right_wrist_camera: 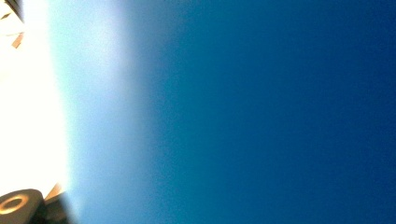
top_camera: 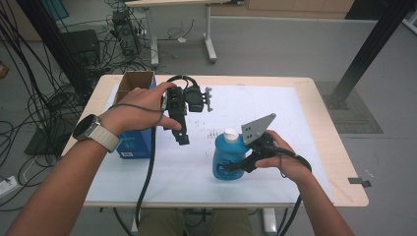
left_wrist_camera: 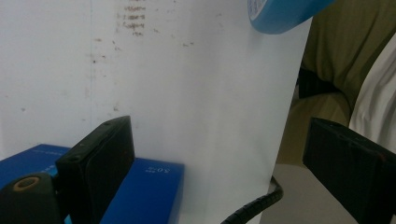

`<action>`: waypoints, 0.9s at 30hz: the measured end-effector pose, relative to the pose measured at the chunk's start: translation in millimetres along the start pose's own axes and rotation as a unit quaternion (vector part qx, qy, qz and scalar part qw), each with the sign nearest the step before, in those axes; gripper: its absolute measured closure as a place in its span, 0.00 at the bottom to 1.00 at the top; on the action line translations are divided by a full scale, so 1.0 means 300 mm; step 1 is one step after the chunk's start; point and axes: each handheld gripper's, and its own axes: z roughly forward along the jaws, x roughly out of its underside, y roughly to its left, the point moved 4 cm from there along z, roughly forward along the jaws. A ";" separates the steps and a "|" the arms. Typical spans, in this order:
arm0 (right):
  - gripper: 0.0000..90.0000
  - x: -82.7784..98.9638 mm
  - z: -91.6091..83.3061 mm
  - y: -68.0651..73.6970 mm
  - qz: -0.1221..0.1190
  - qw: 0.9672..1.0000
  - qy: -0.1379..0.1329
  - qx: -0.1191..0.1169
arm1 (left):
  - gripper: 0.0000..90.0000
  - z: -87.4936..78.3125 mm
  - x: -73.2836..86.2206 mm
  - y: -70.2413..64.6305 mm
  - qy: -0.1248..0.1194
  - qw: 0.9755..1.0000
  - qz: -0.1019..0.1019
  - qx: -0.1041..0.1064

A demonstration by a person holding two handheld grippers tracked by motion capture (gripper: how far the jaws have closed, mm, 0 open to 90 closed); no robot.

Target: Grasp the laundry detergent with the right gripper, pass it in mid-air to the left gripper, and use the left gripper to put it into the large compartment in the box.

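A blue bottle [top_camera: 227, 158] with a white cap [top_camera: 230, 133] is held upright near the front middle of the white sheet [top_camera: 260, 105]. My right gripper [top_camera: 240, 165] is shut on its body from the right, and the bottle's blue wall [right_wrist_camera: 257, 112] sits blurred right against the lens in the right gripper view. My left gripper [top_camera: 183, 138] hangs above the sheet to the bottle's left, pointing down. Its jaws stand wide open [left_wrist_camera: 219, 126] with nothing between them. The bottle's base [left_wrist_camera: 280, 14] shows at the top of the left gripper view.
A blue box [top_camera: 135, 145] with an open cardboard top [top_camera: 134, 81] stands at the table's left, under my left hand, and shows as the blue box [left_wrist_camera: 144, 191] below the left jaw. The wooden table edge [top_camera: 339, 162] runs along the right. Cables [top_camera: 44, 103] cover the floor at left.
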 end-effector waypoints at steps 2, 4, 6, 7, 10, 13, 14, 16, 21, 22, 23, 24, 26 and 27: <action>0.48 -0.018 -0.003 0.004 0.000 1.000 0.000 0.000 | 0.10 -0.015 -0.007 -0.005 0.003 1.000 0.007 0.002; 0.48 -0.036 -0.004 0.006 -0.003 1.000 0.002 0.001 | 0.10 -0.029 -0.015 -0.007 0.003 1.000 0.014 0.001; 0.48 -0.050 -0.002 0.006 -0.004 1.000 0.004 0.003 | 0.10 -0.041 -0.022 -0.009 0.002 1.000 0.020 0.000; 0.48 -0.058 -0.001 0.005 -0.004 1.000 0.005 0.003 | 0.10 -0.050 -0.027 -0.010 0.001 1.000 0.026 0.001; 0.48 -0.080 0.002 0.006 -0.002 1.000 0.008 0.000 | 0.10 -0.068 -0.035 -0.014 0.000 0.999 0.034 0.002; 0.48 -0.102 0.007 0.003 -0.007 1.000 0.008 0.001 | 0.10 -0.080 -0.037 -0.015 0.005 0.999 0.042 0.006; 0.48 -0.107 0.010 0.000 -0.008 1.000 0.009 0.001 | 0.10 -0.083 -0.038 -0.015 0.006 0.999 0.043 0.006; 0.49 -0.116 0.015 -0.003 -0.008 1.000 0.009 0.001 | 0.10 -0.088 -0.038 -0.013 0.007 0.999 0.046 0.007; 0.48 -0.133 0.030 -0.013 -0.008 1.000 0.012 -0.001 | 0.09 -0.096 -0.046 -0.014 0.015 0.998 0.052 0.015; 0.48 -0.135 0.032 -0.015 -0.008 1.000 0.013 -0.001 | 0.09 -0.096 -0.048 -0.015 0.015 0.998 0.052 0.016; 0.49 -0.137 0.034 -0.016 -0.008 1.000 0.013 -0.001 | 0.09 -0.097 -0.053 -0.015 0.016 0.998 0.055 0.017; 0.49 -0.139 0.038 -0.019 -0.009 1.000 0.014 -0.001 | 0.09 -0.099 -0.058 -0.016 0.017 0.998 0.056 0.018; 0.49 -0.142 0.042 -0.021 -0.006 1.000 0.016 -0.002 | 0.09 -0.104 -0.066 -0.017 0.015 0.998 0.057 0.018; 0.49 -0.143 0.045 -0.024 -0.005 1.000 0.019 -0.001 | 0.09 -0.106 -0.069 -0.018 0.014 0.998 0.058 0.017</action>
